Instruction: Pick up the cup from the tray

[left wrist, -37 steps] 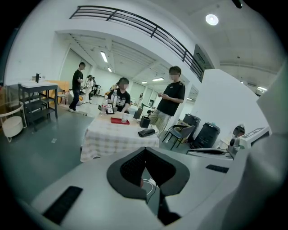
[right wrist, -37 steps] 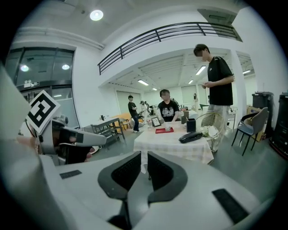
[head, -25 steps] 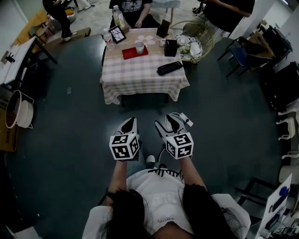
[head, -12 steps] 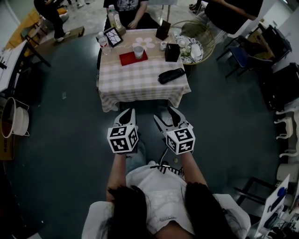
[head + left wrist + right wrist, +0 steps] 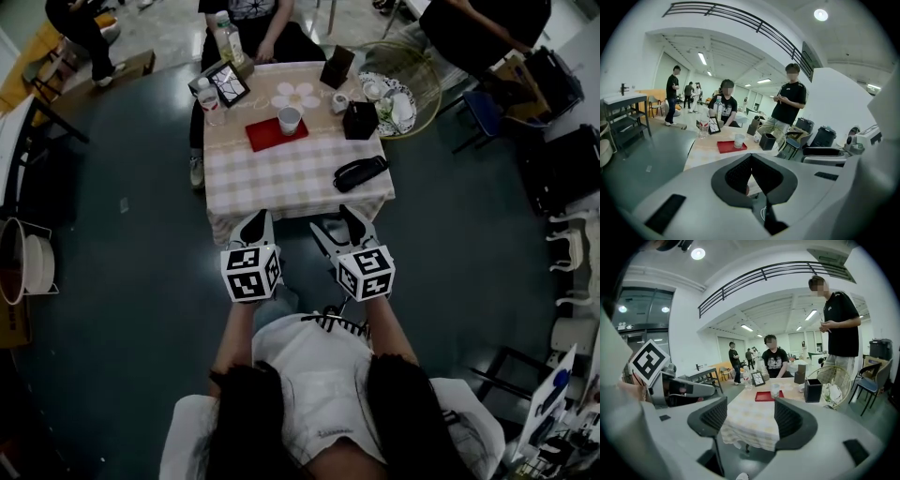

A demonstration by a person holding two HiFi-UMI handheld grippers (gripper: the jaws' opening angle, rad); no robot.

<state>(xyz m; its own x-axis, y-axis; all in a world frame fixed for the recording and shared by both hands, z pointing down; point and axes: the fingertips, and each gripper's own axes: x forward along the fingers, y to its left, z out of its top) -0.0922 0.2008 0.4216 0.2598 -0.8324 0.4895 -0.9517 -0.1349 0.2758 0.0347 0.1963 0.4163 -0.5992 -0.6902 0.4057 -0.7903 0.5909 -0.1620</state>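
Red tray [image 5: 264, 137] on the checked tabletop [image 5: 291, 178] carries the cup [image 5: 290, 120]. The cup stands at the tray's right end, in the far half of the tabletop.

Status: pick-up not begun, cup untouched on the tray. Both my claws hang just short of the tabletop's near edge, well apart from the cup.

My right claw [image 5: 338, 223]: jaws have just been opening and now stand wide, with nothing between the pads. My left claw [image 5: 254, 227]: jaws together at the tips, holding nothing.

Remaining, as I judge it: reach across the tabletop, bracket the cup, close, lift it clear of the tray.

Cup orientation: upright, mouth up, long axis vertical. I can make out no handle, so I judge a side grip workable from any direction
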